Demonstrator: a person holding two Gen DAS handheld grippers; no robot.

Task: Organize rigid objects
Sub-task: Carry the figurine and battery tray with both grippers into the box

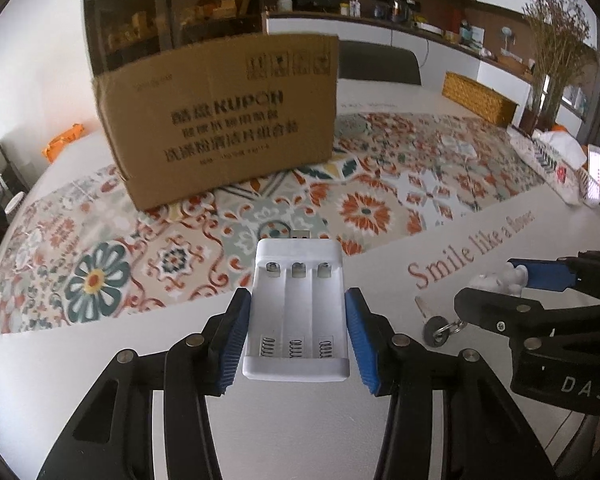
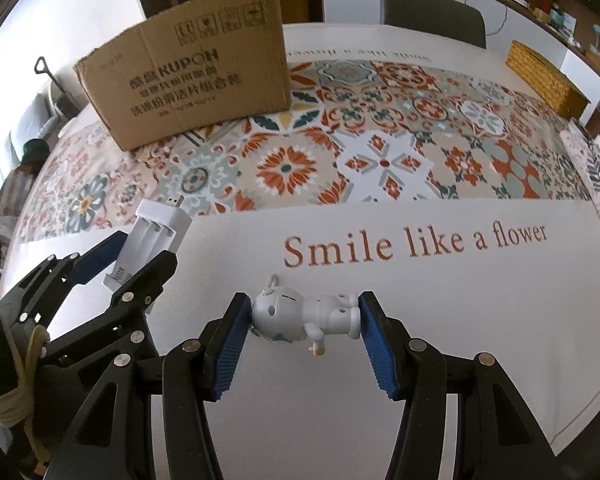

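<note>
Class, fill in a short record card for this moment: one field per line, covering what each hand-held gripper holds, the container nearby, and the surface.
left hand-held gripper: shut on white three-slot battery charger, slots empty, USB plug pointing away
right hand-held gripper: shut on white toy figurine, lying sideways between the pads, head toward the left pad
container: cardboard box, standing on the patterned part of the tablecloth
surface: tablecloth printed "Smile like a flower"
other item: keychain on the cloth
</note>
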